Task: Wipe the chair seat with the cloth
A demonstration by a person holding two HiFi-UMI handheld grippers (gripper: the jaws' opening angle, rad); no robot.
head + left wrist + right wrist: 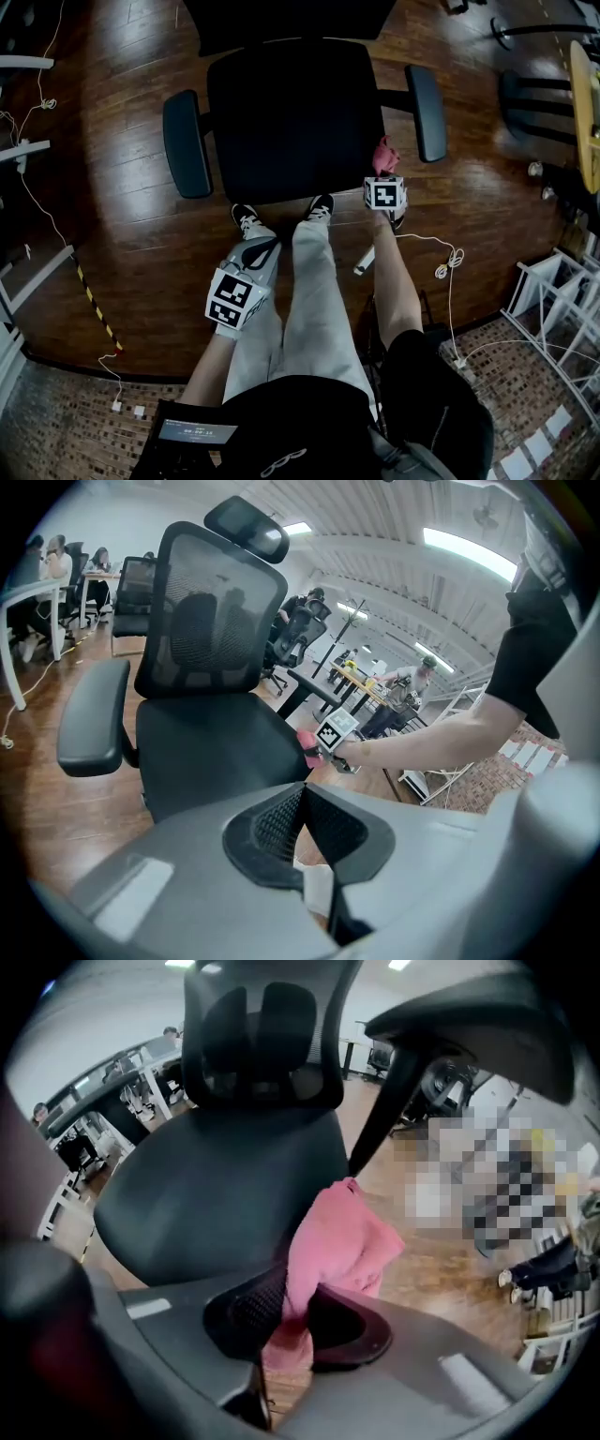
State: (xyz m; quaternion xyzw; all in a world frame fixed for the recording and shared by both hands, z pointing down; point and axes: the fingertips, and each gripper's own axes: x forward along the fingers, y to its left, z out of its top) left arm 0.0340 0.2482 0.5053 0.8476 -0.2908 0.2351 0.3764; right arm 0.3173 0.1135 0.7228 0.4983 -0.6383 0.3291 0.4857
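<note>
The head view cuts off the office chair's backrest at the top edge, and the black chair seat (295, 117) covers the base entirely. There the right gripper (383, 171) shows mostly as its marker cube, so its jaws are hard to make out; only a pink tuft of the cloth (384, 155) sticks out past it, just beside the seat's near corner, below the armrest (427, 112) on that side. Whether the cloth touches the seat cannot be told from any view

The right gripper view settles the grip: the jaws of the right gripper (291, 1312) are clenched on the cloth (342, 1237), which bunches up above the pads and hangs down beneath them, in front of the seat (216, 1194) edge

The left gripper (258, 246) is held over the person's trouser leg, well short of the chair. Its own view shows the left gripper (300, 799) with jaws pressed together and nothing between them. That view also gives what the head view lacks: the mesh backrest (211, 621) and the headrest (248, 527), plus the cloth (309, 747) as a small pink patch at the seat (211, 752) corner
</note>
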